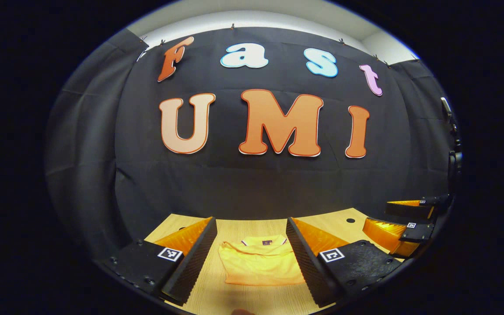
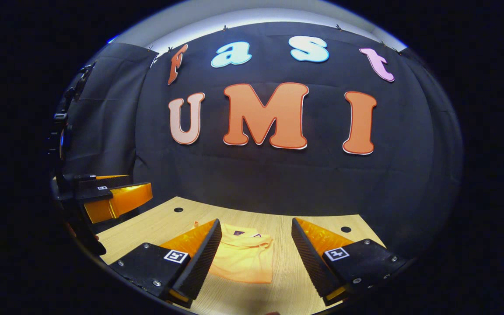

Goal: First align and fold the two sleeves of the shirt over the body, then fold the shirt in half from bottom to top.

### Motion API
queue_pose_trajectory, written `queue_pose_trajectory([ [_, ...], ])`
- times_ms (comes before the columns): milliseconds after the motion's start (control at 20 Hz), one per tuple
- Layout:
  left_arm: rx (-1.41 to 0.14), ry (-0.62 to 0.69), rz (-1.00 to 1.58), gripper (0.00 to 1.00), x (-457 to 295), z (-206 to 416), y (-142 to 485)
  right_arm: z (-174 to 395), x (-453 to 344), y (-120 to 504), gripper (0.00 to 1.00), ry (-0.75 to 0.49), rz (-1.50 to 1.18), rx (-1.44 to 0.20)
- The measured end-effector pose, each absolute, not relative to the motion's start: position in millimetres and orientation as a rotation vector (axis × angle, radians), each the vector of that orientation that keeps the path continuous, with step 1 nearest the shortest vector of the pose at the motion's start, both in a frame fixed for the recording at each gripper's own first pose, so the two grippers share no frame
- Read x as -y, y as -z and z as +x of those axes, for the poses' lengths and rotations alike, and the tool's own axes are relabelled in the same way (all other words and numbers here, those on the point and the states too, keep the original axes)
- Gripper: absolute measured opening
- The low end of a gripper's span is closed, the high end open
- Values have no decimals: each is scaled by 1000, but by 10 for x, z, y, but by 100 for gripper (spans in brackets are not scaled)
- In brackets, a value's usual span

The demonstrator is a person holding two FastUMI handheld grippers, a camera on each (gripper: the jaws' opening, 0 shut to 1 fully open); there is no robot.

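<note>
- Your left gripper (image 1: 250,258) is hovering above the table with its two fingers spread wide, gripping nothing.
- Your right gripper (image 2: 255,258) is likewise hanging with both fingers apart, holding nothing.
- One yellow shirt (image 1: 260,264) is lying folded on the wooden table (image 1: 252,227), collar toward the booth wall, framed between the fingers in both views.
- You are holding two grippers, side by side.

A light wooden table (image 1: 243,297) fills the 6 o'clock part of both views, with 2 dark round holes (image 2: 178,209) (image 2: 345,229) near its far edge.
</note>
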State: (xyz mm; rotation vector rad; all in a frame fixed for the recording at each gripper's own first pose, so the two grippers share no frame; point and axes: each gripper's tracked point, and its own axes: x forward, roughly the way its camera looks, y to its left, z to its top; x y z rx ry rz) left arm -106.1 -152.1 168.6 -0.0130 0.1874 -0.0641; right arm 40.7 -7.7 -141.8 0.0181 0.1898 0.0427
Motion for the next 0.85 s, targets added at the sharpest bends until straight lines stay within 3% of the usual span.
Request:
queue_pose_trajectory([
  [850, -144, 53, 75, 98, 1522, -1310, -1718, 213, -105, 1380, 97, -70, -13, -160],
])
